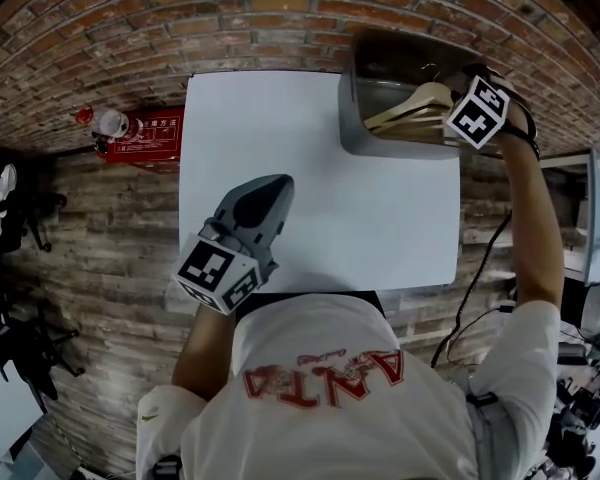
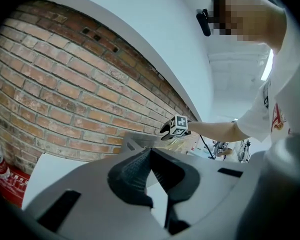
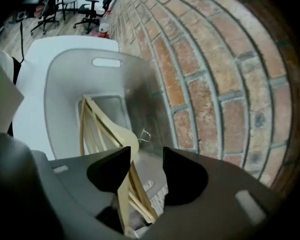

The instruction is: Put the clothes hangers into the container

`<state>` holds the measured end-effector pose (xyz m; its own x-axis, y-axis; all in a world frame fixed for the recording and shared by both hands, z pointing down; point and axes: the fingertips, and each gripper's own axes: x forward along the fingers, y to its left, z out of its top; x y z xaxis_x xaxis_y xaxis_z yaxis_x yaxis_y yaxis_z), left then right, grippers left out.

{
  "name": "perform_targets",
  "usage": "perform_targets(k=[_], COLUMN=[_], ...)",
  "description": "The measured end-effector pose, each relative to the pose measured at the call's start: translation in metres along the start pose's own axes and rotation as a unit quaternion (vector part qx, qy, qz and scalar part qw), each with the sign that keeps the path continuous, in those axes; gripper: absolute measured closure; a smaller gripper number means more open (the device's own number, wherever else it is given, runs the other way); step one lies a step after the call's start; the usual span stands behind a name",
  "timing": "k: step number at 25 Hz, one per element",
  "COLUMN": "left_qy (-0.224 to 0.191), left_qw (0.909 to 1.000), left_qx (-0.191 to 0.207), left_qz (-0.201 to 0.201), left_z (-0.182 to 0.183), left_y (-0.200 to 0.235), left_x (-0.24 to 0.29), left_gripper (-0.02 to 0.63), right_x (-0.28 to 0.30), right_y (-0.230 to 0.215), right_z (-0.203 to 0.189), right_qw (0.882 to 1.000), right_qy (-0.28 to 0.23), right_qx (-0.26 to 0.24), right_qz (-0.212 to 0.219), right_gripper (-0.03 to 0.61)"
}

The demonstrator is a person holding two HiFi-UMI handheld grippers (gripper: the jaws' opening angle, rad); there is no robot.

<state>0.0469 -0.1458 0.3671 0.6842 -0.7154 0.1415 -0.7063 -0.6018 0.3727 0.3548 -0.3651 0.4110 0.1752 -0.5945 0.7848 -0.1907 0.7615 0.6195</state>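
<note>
Jaws of right gripper (image 3: 146, 155) gape over hangers (image 3: 111, 132); left gripper (image 2: 149, 152) closed, empty.

White table (image 1: 270, 168) against a brick wall (image 1: 180, 18); black office chairs (image 3: 65, 6) beyond

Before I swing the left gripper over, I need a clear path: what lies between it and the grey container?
Only bare white tabletop lies between the left gripper and the container, as the head view shows.
</note>
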Motion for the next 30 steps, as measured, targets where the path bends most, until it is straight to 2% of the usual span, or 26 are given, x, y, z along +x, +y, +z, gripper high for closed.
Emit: perform_targets(k=[3, 5, 7, 10, 16, 18, 21, 25, 26, 27, 30], left_qy=[0.000, -0.001, -0.001, -0.006, 0.001, 0.001, -0.002, -0.006, -0.007, -0.007, -0.009], left_qw=[0.9999, 0.9997, 0.9993, 0.9985, 0.9956, 0.9946, 0.9932, 0.9913, 0.9909, 0.9904, 0.9890], left_qx=[0.005, 0.011, 0.016, 0.027, 0.054, 0.063, 0.073, 0.088, 0.092, 0.096, 0.104], left_qz=[-0.013, -0.023, -0.033, -0.048, -0.076, -0.083, -0.091, -0.097, -0.098, -0.099, -0.104], left_z=[0.008, 0.013, 0.018, 0.023, 0.033, 0.037, 0.045, 0.051, 0.053, 0.054, 0.059], left_y=[-0.001, -0.003, -0.004, -0.008, -0.026, -0.032, -0.038, -0.044, -0.045, -0.046, -0.049], left_x=[-0.004, -0.007, -0.011, -0.016, -0.027, -0.032, -0.038, -0.046, -0.048, -0.050, -0.056], left_gripper=[0.604, 0.604, 0.604, 0.604, 0.604, 0.604, 0.604, 0.604, 0.604, 0.604, 0.604], right_x=[-0.054, -0.091, -0.121, -0.155, -0.190, -0.196, -0.206, -0.221, -0.224, -0.228, -0.243], right_y=[-0.009, -0.007, 0.001, 0.024, 0.075, 0.090, 0.112, 0.141, 0.149, 0.156, 0.171], right_z=[0.010, 0.016, 0.018, 0.021, 0.022, 0.023, 0.026, 0.040, 0.044, 0.048, 0.066], right_qw=[0.994, 0.981, 0.969, 0.951, 0.906, 0.888, 0.852, 0.786, 0.773, 0.764, 0.747], right_qy=[-0.068, -0.118, -0.154, -0.189, -0.248, -0.267, -0.297, -0.346, -0.354, -0.360, -0.380], right_qx=[0.078, 0.137, 0.174, 0.217, 0.320, 0.354, 0.416, 0.507, 0.521, 0.531, 0.541], right_qz=[-0.041, -0.063, -0.087, -0.114, -0.127, -0.124, -0.110, -0.079, -0.074, -0.072, -0.059], right_gripper=[0.455, 0.525, 0.564, 0.575, 0.575, 0.575, 0.576, 0.577, 0.577, 0.577, 0.577])
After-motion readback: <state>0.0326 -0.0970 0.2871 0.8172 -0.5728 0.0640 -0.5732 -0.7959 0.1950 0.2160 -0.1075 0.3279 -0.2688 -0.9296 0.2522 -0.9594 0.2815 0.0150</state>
